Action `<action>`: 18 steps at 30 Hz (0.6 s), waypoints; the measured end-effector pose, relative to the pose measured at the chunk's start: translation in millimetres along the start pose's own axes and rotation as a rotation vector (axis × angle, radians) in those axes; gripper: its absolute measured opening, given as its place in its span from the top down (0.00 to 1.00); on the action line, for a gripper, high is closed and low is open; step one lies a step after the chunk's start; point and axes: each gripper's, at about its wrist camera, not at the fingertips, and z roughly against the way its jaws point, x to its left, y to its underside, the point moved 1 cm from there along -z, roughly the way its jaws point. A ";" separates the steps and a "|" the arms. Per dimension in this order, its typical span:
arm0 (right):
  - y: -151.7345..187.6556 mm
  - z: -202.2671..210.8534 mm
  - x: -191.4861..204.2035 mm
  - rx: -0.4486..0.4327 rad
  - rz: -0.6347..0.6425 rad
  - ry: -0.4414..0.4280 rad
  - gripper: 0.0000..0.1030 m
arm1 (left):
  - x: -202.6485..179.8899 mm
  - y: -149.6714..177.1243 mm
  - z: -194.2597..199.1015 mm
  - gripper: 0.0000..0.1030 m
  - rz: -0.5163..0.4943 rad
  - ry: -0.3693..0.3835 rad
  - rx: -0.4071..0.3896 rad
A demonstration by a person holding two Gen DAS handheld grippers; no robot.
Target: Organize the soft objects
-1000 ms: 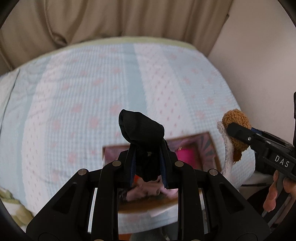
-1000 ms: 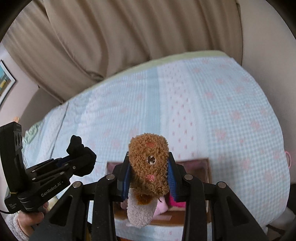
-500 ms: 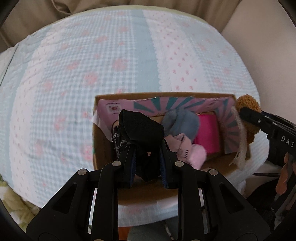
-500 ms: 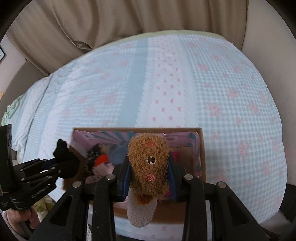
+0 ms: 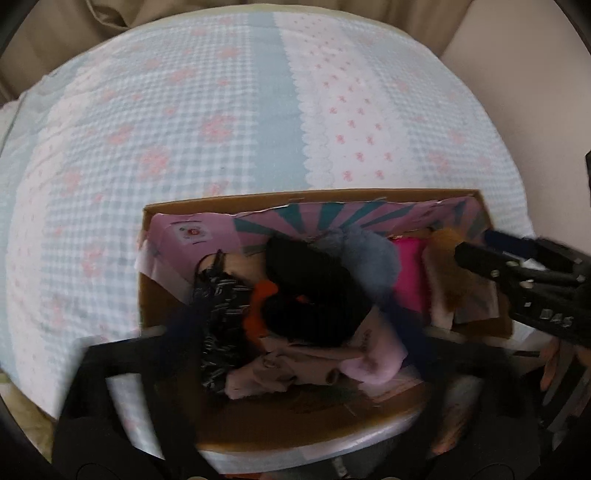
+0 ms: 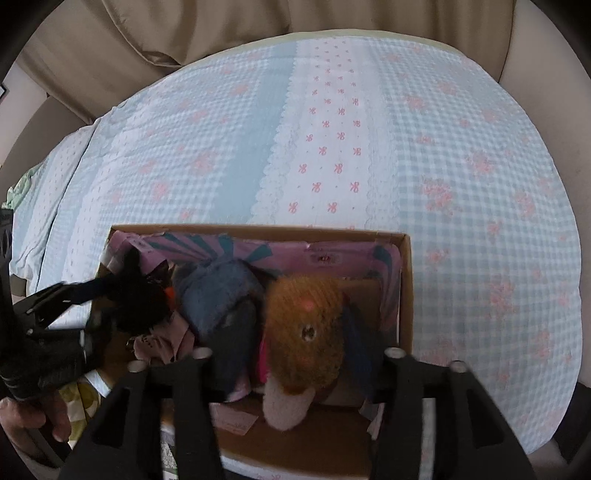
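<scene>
An open cardboard box [image 5: 295,195] [image 6: 258,230] with pink and teal lining lies on the bed. My left gripper [image 5: 295,325] hangs over its left half, jaws opening wide and blurred. The black soft item [image 5: 310,291] [image 6: 136,295] lies loose between them on the pile. My right gripper [image 6: 303,343] is over the box's right half, jaws opening. The brown plush toy [image 6: 306,328] [image 5: 447,258] is between its blue pads [image 6: 356,343], which stand just off it. Each gripper shows at the edge of the other's view: left gripper [image 6: 55,314], right gripper [image 5: 517,269].
The box also holds a grey-blue soft item [image 5: 365,258] [image 6: 218,295], a bright pink one [image 5: 406,273], pale pink cloth [image 5: 332,365] and a black-and-white patterned piece [image 5: 218,306]. A pale blue checked quilt [image 5: 184,110] spreads beyond. Beige curtain [image 6: 184,29] hangs behind. A hand [image 6: 37,421] holds the left gripper.
Both grippers have sunk toward the box and their jaws have spread. The black item and the brown plush, clamped before, now sit loose between the fingers over the box's contents.
</scene>
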 end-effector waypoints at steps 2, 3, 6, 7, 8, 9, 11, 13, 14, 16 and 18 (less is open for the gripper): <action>-2.7 -0.3 -2.6 -0.001 -0.005 0.001 0.00 | 1.5 1.9 -0.6 0.00 -0.003 -0.002 0.001; -4.1 0.5 -5.0 -0.003 -0.018 -0.003 0.00 | 2.7 3.0 -1.4 0.00 -0.004 -0.009 0.010; -6.2 1.1 -9.4 0.004 -0.050 -0.013 0.00 | 3.4 7.9 -0.4 0.00 -0.016 -0.042 0.023; -6.9 1.2 -10.0 0.011 -0.055 -0.014 0.00 | 3.2 9.1 -0.2 0.00 -0.018 -0.050 0.026; -6.9 1.3 -10.2 0.018 -0.058 -0.015 0.00 | 2.8 10.2 -0.1 0.00 -0.020 -0.056 0.028; -6.8 1.7 -10.0 0.023 -0.060 -0.017 0.00 | 2.2 11.2 0.5 0.00 -0.023 -0.066 0.029; -6.7 3.0 -8.7 0.031 -0.064 -0.021 0.00 | 1.6 12.4 2.6 0.00 -0.020 -0.072 0.031; -7.2 4.5 -6.9 0.039 -0.063 -0.030 0.00 | 2.0 13.3 5.1 0.00 -0.009 -0.074 0.030; -7.6 5.4 -6.0 0.040 -0.063 -0.033 0.00 | 2.3 13.5 7.2 0.00 -0.004 -0.074 0.030; -8.5 8.7 -3.3 0.036 -0.059 -0.034 0.00 | 3.3 13.9 11.5 0.00 0.008 -0.074 0.026; -9.6 12.6 -0.9 0.032 -0.059 -0.036 0.00 | 2.9 13.5 16.6 0.00 0.012 -0.079 0.021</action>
